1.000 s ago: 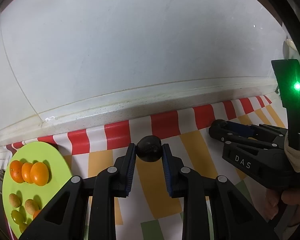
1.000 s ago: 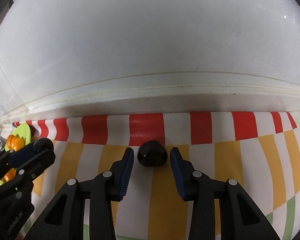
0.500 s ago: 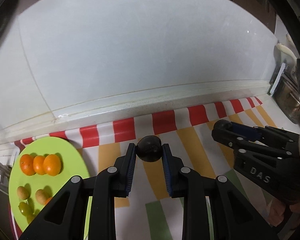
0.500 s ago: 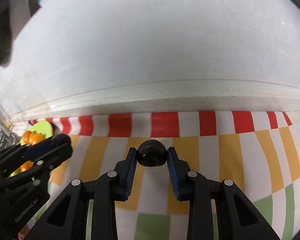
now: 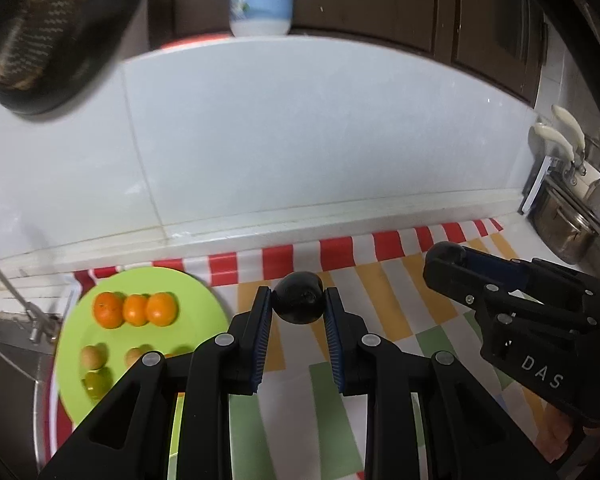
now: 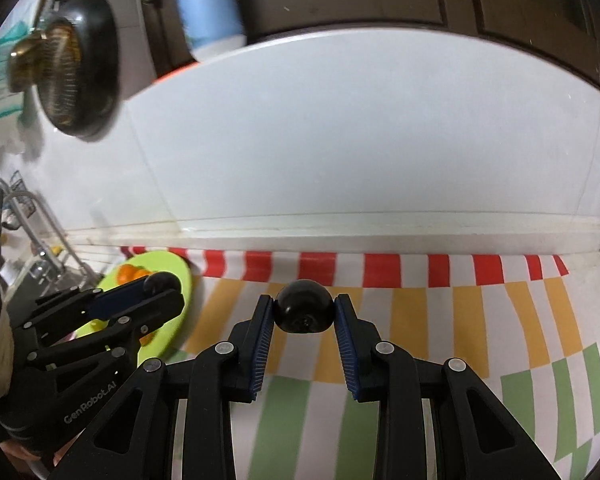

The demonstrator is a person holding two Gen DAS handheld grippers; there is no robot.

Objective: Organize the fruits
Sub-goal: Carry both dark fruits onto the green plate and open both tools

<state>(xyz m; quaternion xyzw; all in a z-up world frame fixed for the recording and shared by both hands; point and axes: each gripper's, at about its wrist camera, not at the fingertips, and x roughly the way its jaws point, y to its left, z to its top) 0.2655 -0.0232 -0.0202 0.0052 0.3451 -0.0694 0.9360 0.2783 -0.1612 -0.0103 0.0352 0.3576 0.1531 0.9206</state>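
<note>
While the green plate carries sorted oranges, each dark round fruit looks glossy: left gripper and right gripper each pinch one.

Two dark plums are showing, three tangerines, two tan fruits, one green plate.

home kitchen for sure, white tiled backsplash, dark wood cabinets up top, steel pot far right, sink faucet at left
</note>
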